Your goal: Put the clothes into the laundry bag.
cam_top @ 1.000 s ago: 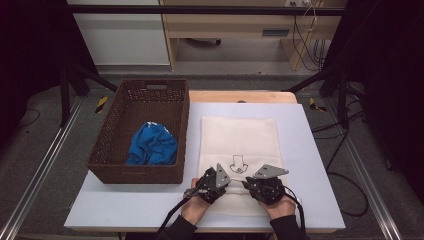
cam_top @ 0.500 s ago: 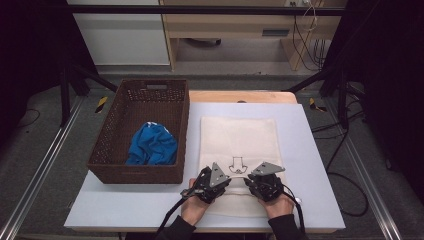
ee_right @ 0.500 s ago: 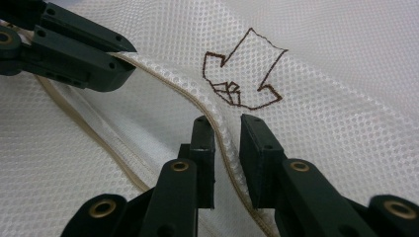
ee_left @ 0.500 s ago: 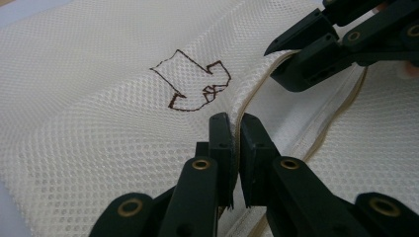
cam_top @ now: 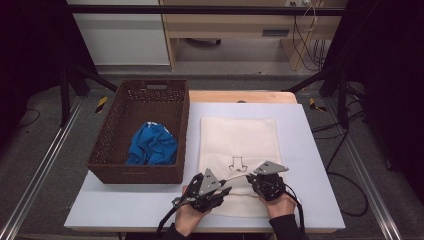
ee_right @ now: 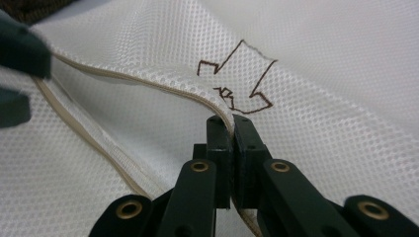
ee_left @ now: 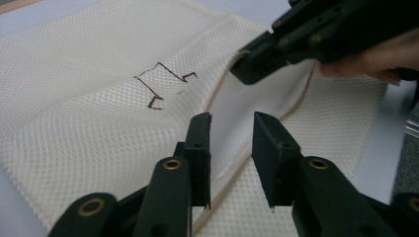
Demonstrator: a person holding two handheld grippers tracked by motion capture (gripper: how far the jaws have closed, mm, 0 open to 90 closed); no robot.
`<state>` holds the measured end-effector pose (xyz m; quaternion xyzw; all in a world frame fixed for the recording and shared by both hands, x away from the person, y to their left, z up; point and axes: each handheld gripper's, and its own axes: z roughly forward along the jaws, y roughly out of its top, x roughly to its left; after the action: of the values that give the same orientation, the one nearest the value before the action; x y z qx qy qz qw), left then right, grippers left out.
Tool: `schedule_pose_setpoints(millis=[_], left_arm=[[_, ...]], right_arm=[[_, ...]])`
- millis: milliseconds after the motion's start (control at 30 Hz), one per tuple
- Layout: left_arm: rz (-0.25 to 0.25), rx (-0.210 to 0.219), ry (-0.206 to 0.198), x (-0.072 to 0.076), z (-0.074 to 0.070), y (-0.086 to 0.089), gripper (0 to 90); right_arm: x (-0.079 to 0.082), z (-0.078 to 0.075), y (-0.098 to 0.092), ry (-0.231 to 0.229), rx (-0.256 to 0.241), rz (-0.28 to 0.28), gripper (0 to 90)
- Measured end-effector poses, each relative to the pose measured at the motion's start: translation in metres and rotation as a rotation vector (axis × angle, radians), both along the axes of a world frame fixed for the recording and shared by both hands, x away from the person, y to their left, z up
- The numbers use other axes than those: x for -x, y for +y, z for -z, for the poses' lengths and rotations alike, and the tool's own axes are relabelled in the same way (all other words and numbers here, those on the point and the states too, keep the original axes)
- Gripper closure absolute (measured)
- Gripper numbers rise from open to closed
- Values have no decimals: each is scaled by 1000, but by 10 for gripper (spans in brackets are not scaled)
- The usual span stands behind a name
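High view: mesh bag (cam_top: 238, 145) lies flat at centre right of the frame on a pale board (cam_top: 310, 165), its near end at the bottom edge. Both grippers work that near end: left gripper (cam_top: 220, 192) at lower centre, right gripper (cam_top: 252, 179) just beside it. A wicker basket (cam_top: 107, 150) sits at centre left, touching the bag's side or nearly so, with a blue cloth (cam_top: 151, 145) bunched inside. Wooden tabletop (cam_top: 240, 96) peeks out beyond the board; grey floor, metal rails and dark frame legs all round, cabinet and loose cables at the top.

Left gripper view: jaws apart, straddling the lower lip of the bag's opening, nothing pinched yet. Right gripper (ee_left: 257, 61) at upper right lifts the upper lip; a brown arrow mark (ee_left: 160, 84) shows upper centre.

Right gripper view: jaws clamped together on the upper lip's seam (ee_right: 163, 89), right beside the arrow.

Judgement: the step is spreading the mouth open. Best to close the left jaws on the lower seam only, one layer, then draw the two lips apart slowly; mesh slips, so grip on the corded edge.
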<state>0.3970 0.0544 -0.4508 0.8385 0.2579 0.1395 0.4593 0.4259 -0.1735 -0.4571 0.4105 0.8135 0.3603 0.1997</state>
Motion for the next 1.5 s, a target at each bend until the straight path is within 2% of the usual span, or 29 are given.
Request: schedule_pose_setpoints(millis=[67, 100, 200, 333, 433, 467, 533, 600, 667, 767, 800, 900, 1100, 1200, 1333, 1433, 1500], left_arm=[[6, 2, 5, 4, 3, 1, 740], [12, -1, 34, 8, 12, 2, 796], [9, -12, 49, 11, 20, 1, 862], [-3, -34, 79, 11, 34, -3, 889], [-10, -52, 79, 12, 39, -4, 889], [-9, -41, 77, 12, 41, -3, 889], [-13, -10, 87, 12, 43, 0, 890], [-12, -9, 84, 12, 44, -1, 890], [-17, -18, 63, 13, 44, -2, 889], [-20, -9, 70, 13, 45, -2, 889], [-19, 2, 82, 12, 45, 0, 889], [-20, 7, 86, 11, 45, 0, 889], [-25, 2, 72, 13, 46, -1, 887], [-34, 9, 72, 13, 45, 0, 866], [-39, 23, 74, 15, 44, 2, 711], [-26, 76, 85, 19, 36, 8, 625], [-25, 108, 61, 24, 24, 15, 568]], right_arm=[[0, -1, -1, -18, -7, -1, 876], [2, -4, -3, -40, -23, 6, 876], [4, -7, -4, -62, -50, 18, 877], [5, -11, -7, -95, -79, 26, 877], [5, -13, -9, -106, -99, 32, 877], [5, -14, -9, -110, -112, 37, 877], [5, -18, -11, -132, -131, 38, 877], [4, -19, -11, -139, -144, 38, 877], [4, -23, -12, -167, -168, 36, 877], [5, -26, -13, -186, -187, 39, 877], [6, -31, -14, -214, -206, 42, 877], [7, -38, -15, -248, -235, 50, 877], [9, -46, -15, -274, -248, 53, 877], [8, -44, -14, -270, -242, 51, 878], [7, -42, -14, -255, -233, 46, 877], [6, -40, -13, -246, -224, 47, 878], [6, -39, -13, -241, -219, 47, 877]])
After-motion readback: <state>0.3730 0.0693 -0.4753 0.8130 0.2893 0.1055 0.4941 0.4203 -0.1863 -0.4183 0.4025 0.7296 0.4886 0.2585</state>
